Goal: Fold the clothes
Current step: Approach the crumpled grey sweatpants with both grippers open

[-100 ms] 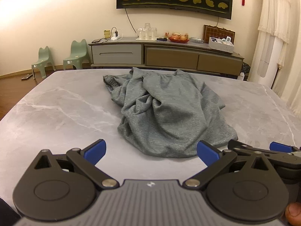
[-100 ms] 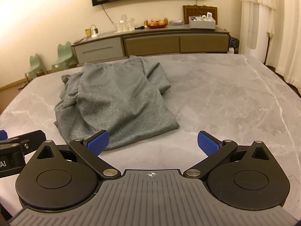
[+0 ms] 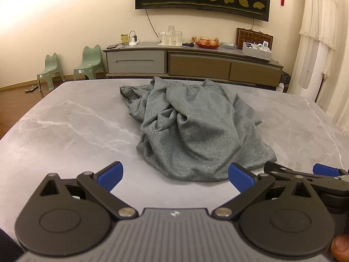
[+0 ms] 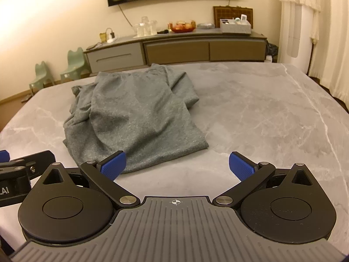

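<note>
Both grippers' jaws wide, empty.

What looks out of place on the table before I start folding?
Only the grey garment itself: it lies crumpled on the marble table, bunched into folds with its elastic waistband twisted at the far end. Both grippers, left and right, are open, clear of it.

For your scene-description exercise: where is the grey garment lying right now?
The grey garment lies crumpled on the marble table, centre in the left wrist view, left of centre in the right wrist view, just beyond both open tools.
</note>
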`<act>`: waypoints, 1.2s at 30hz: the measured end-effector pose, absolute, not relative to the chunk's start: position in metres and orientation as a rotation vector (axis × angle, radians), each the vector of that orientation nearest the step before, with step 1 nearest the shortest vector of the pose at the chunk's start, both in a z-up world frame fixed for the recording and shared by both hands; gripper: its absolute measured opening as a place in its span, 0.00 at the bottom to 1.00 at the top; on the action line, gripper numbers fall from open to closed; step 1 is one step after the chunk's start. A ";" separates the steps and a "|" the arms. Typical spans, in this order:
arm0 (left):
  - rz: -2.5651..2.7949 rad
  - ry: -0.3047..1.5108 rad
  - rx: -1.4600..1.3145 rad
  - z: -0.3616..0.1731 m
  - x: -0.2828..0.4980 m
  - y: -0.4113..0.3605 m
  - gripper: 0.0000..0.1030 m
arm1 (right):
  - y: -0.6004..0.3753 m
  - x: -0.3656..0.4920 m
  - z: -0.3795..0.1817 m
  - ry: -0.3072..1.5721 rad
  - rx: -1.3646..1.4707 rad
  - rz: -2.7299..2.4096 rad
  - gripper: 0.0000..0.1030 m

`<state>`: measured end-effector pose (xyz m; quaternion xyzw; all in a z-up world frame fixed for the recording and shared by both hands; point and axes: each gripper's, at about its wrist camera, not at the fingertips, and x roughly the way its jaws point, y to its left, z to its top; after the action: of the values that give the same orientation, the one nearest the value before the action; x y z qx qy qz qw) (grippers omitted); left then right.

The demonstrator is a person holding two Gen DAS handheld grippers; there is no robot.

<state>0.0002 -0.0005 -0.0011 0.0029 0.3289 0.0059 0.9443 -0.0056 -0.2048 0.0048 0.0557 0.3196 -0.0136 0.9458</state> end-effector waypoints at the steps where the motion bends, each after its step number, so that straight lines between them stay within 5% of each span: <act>1: 0.014 0.674 0.008 -0.001 0.000 -0.001 1.00 | -0.205 -0.006 0.004 0.649 0.112 -0.026 0.99; 36: -0.028 0.754 0.017 -0.028 0.009 0.021 1.00 | -0.186 -0.003 0.000 0.667 0.023 0.044 0.99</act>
<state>0.0089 0.0211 -0.0277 0.0081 0.3680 -0.0135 0.9297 -0.0027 -0.1865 -0.0002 0.0114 0.3271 0.0218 0.9447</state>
